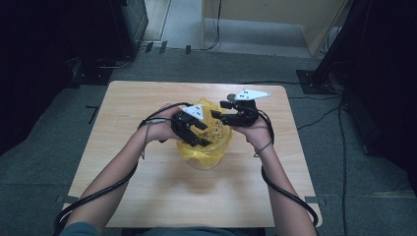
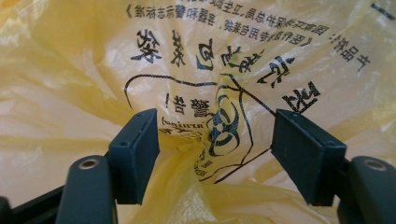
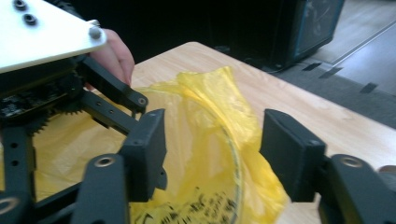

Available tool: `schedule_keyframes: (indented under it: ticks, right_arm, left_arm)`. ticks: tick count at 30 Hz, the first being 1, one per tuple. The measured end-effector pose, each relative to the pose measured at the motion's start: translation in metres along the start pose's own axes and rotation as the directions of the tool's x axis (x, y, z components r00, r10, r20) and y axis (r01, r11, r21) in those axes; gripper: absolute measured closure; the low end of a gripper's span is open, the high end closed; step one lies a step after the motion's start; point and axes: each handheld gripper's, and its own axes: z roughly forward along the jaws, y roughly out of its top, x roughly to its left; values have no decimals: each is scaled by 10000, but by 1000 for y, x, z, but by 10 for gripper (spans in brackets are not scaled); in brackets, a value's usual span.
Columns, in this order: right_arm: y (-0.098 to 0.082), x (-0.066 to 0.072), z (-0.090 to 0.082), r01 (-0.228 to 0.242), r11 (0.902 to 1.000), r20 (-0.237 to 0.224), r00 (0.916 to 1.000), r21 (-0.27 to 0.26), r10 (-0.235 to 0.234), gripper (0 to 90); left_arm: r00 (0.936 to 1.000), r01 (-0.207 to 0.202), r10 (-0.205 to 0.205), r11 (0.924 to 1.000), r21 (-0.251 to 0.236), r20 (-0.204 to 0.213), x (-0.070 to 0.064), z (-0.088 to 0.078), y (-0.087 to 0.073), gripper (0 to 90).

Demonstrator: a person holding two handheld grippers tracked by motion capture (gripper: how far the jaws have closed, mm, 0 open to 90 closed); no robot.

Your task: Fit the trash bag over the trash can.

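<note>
Looking down from the high view, a yellow bag (image 1: pixel 205 140) lines a clear round container (image 1: pixel 209 160) at the middle of the wooden table (image 1: pixel 147 196), and both hands meet over it. The left gripper (image 1: pixel 199 135) angles down from centre-left into the bag's mouth; the right gripper (image 1: pixel 221 115) lies about level at its upper right edge. Pulling unevenly here could likely tip the light container or drag the liner off its rim.

In the left gripper view, the jaws stand apart in the lower frame, with printed film (image 2: pixel 219 84) bunched between them; the pads do not press on it. Closing now might pinch only a loose fold, which could slip free or tear.

In the right gripper view, the jaws are likewise spread, straddling the container's rim (image 3: pixel 236 158) and the bag's raised edge (image 3: pixel 210 86) at centre, gripping nothing. The left gripper fills the upper left, close enough that the two could collide.
</note>
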Motion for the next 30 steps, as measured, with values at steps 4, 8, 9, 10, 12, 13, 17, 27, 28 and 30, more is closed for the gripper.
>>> schedule_keyframes:
  ticks: [4, 8, 9, 10, 12, 13, 17, 27, 28, 30]
  right_arm:
    - [1, -2, 4, -61, 9998, -694, 9976, 212, 75, 405]
    - [2, -3, 5, -337, 9994, -847, 9958, 100, 344, 392]
    - [3, -3, 4, -306, 9995, -747, 9967, 85, 312, 387]
    - [3, -2, 3, -263, 9996, -699, 9972, 37, 265, 383]
    - [5, -2, 2, -352, 9994, -752, 9966, -60, 347, 385]
    - [6, -2, 2, -575, 9983, -975, 9936, 66, 579, 383]
    - [8, -2, 5, -1505, 9883, -1651, 9745, 228, 1522, 392]
    - [12, 27, 17, 961, 9930, -2427, 9670, 681, -769, 429]
    - [12, 30, 19, 1101, 9912, -2483, 9646, 740, -887, 433]
    - [10, 34, 24, 1329, 9864, -2577, 9606, 967, -1042, 460]
  left_arm:
    - [9995, -317, 316, 9988, -373, -41, -1, -3, 0, 327]
    - [9990, -272, 225, 9917, -1258, -383, -1, -17, 5, 332]
    - [9988, -286, 228, 9899, -1387, -438, -2, -22, 6, 332]
    - [9985, -282, 209, 9887, -1475, -508, -2, -27, 6, 332]
    - [9972, -281, 166, 9870, -1582, -734, -4, -37, 5, 330]
    - [9964, -242, 106, 9864, -1628, -840, -5, -42, 3, 330]
    - [9925, 26, -231, 9857, -1688, -1198, -5, -58, -8, 332]
    - [9807, 627, -1039, 9696, -2366, -1656, 1, -79, -34, 340]
    - [9793, 624, -1059, 9686, -2406, -1723, 1, -80, -35, 341]
    - [9760, 645, -1127, 9669, -2469, -1864, 1, -81, -36, 344]
